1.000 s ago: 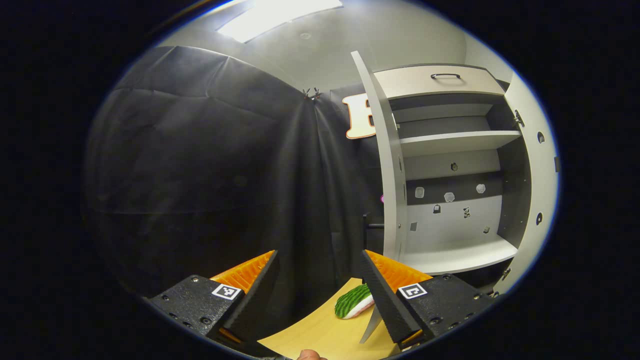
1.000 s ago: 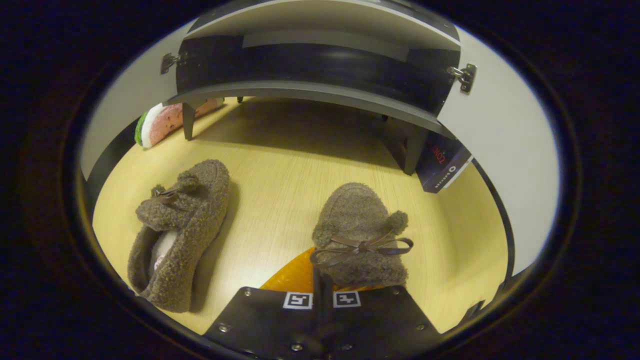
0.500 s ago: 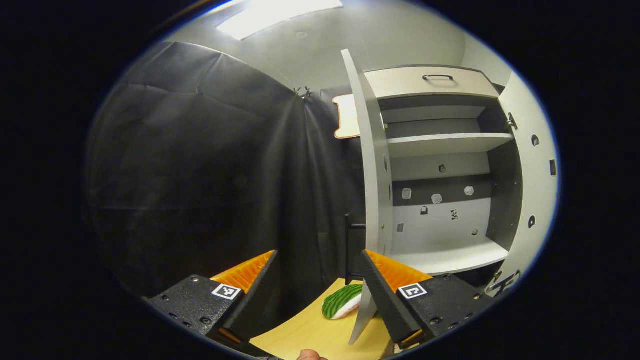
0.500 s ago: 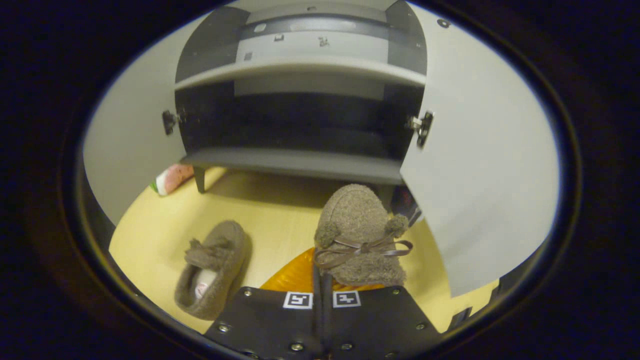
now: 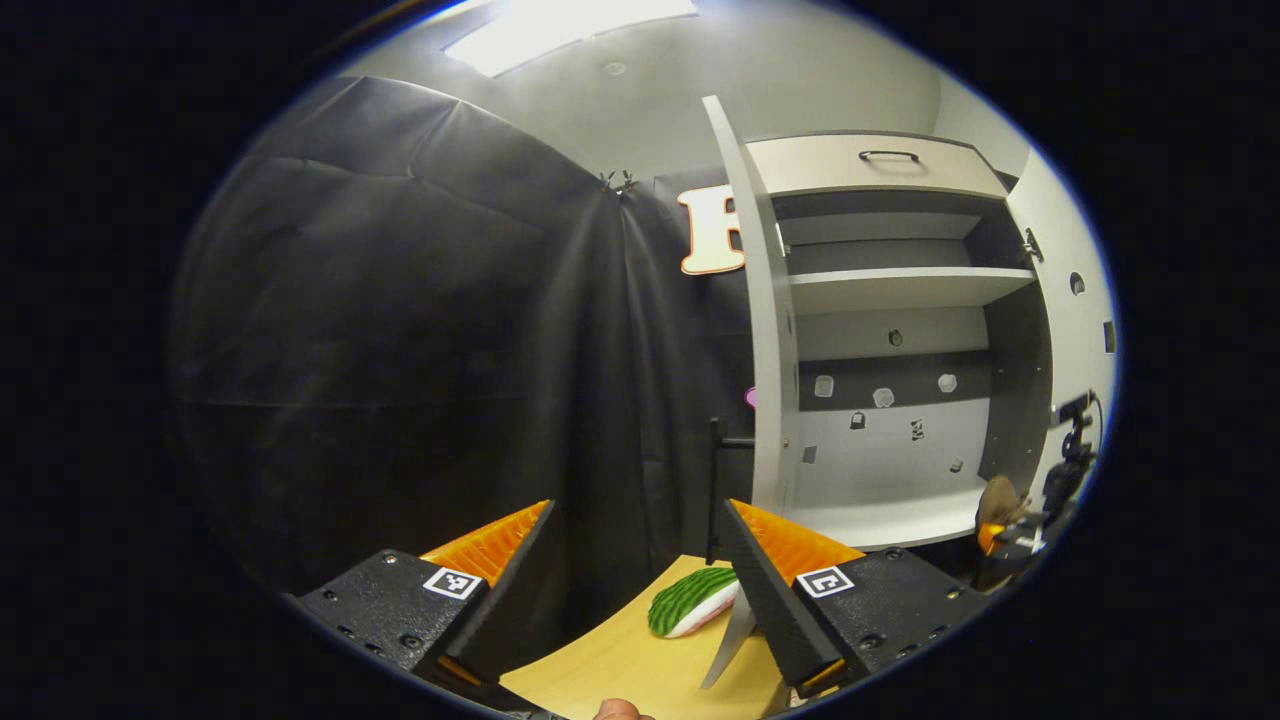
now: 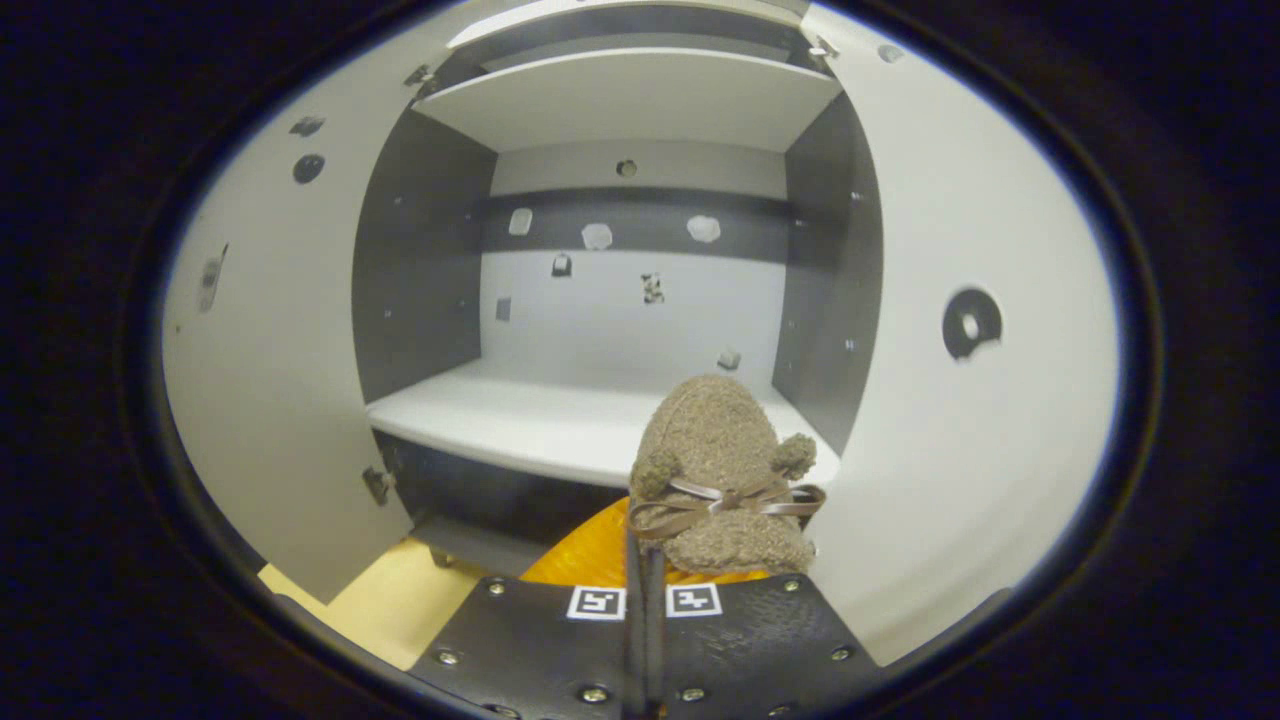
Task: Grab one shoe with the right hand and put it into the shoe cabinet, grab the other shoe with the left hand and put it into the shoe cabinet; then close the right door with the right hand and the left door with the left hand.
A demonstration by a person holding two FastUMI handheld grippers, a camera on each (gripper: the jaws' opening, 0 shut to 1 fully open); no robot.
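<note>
Lifted off the bench (image 6: 390,610) since a second ago, the shoe (image 6: 715,470) now faces the cabinet's white shelf (image 6: 540,420), pinched by the right gripper (image 6: 645,560). Both doors stand open. Left gripper (image 5: 640,570) is spread, holding nothing.

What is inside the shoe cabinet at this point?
The shoe cabinet shows two bare white shelves and a back panel with small stickers. No shoe lies inside yet: the right gripper holds the brown fuzzy shoe before the lower shelf, covering part of its front edge.
</note>
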